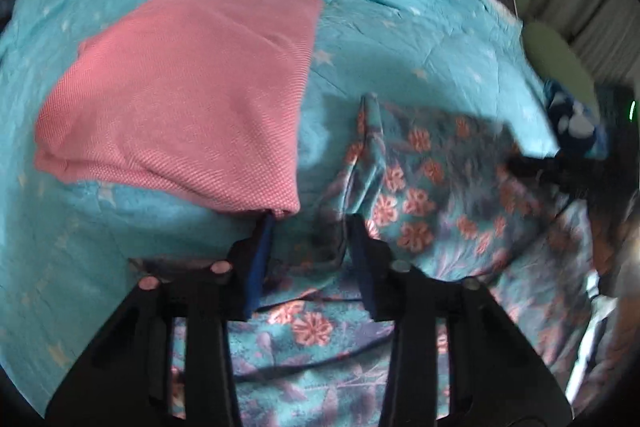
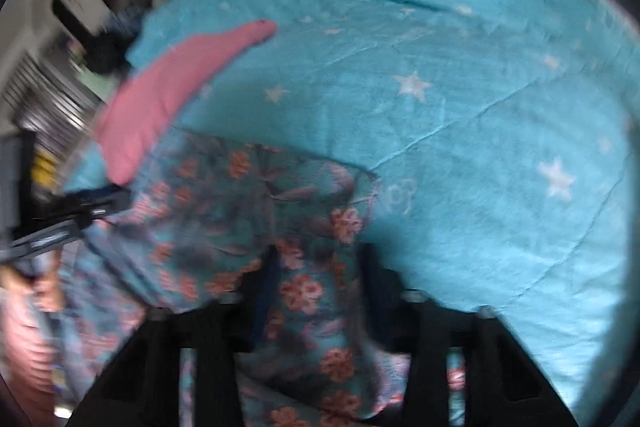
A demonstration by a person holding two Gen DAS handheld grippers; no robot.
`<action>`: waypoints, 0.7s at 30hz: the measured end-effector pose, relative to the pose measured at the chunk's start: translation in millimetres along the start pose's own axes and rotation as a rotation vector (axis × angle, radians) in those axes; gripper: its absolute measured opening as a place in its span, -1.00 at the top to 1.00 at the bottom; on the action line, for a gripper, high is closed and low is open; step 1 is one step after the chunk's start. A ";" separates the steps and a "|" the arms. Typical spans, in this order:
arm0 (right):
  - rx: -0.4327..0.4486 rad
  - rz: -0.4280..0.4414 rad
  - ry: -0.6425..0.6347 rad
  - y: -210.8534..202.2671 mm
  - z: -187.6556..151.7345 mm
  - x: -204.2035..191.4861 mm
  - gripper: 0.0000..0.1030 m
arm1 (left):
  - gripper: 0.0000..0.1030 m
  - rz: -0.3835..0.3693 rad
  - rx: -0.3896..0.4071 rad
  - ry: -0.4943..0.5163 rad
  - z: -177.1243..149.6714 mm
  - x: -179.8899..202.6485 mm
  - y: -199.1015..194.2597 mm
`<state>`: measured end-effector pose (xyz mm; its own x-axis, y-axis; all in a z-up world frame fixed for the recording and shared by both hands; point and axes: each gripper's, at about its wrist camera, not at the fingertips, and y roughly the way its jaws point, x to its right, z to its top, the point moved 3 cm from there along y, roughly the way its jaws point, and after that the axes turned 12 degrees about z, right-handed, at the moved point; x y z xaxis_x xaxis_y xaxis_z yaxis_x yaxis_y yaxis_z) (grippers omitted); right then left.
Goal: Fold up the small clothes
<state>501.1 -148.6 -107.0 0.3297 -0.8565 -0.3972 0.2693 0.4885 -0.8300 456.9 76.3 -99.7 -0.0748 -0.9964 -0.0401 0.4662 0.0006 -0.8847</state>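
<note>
On my left gripper the two blue-padded fingers stand wide apart with nothing pinched between them; floral cloth lies under and ahead of the gap, and the left pad's tip sits just at the near corner of the folded pink garment. My right gripper has a bunched fold of the same floral cloth heaped between its fingers, which stand fairly wide; blur keeps me from telling whether the pads actually press it, so I cannot tell if it is gripped. From the left wrist view, the floral piece spreads rumpled to the right of the pink garment, with a raised ridge near its far edge. Both pieces lie on a turquoise sheet with white stars. In the right wrist view the pink garment shows as a slanted strip at the left, beyond the floral cloth, and the other gripper's dark body is at the far left edge.
</note>
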 end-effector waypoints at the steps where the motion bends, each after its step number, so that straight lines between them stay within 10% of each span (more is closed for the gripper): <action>1: 0.016 0.021 0.034 -2.6 1.7 2.2 0.90 | 0.66 0.046 0.013 0.013 1.6 1.5 2.6; 9: 0.157 -0.047 0.110 -11.8 21.2 10.3 0.93 | 0.92 0.242 0.158 -0.012 34.9 -3.1 0.5; 14: 0.159 -0.032 0.139 -21.0 13.8 16.5 0.68 | 0.83 0.159 0.163 -0.014 24.0 -10.1 -19.6; 17: 0.269 -0.028 0.192 -66.5 -4.1 27.8 0.15 | 0.63 0.133 0.222 -0.040 12.7 -23.9 -54.6; 21: 0.349 -0.071 0.214 -135.8 -64.3 40.2 0.05 | 0.00 0.127 0.282 -0.093 -24.9 -43.7 -102.7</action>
<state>419.7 -260.1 -35.5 0.1139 -0.8874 -0.4468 0.5874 0.4228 -0.6901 390.3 121.8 -18.6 0.0746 -0.9933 -0.0883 0.6934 0.1153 -0.7113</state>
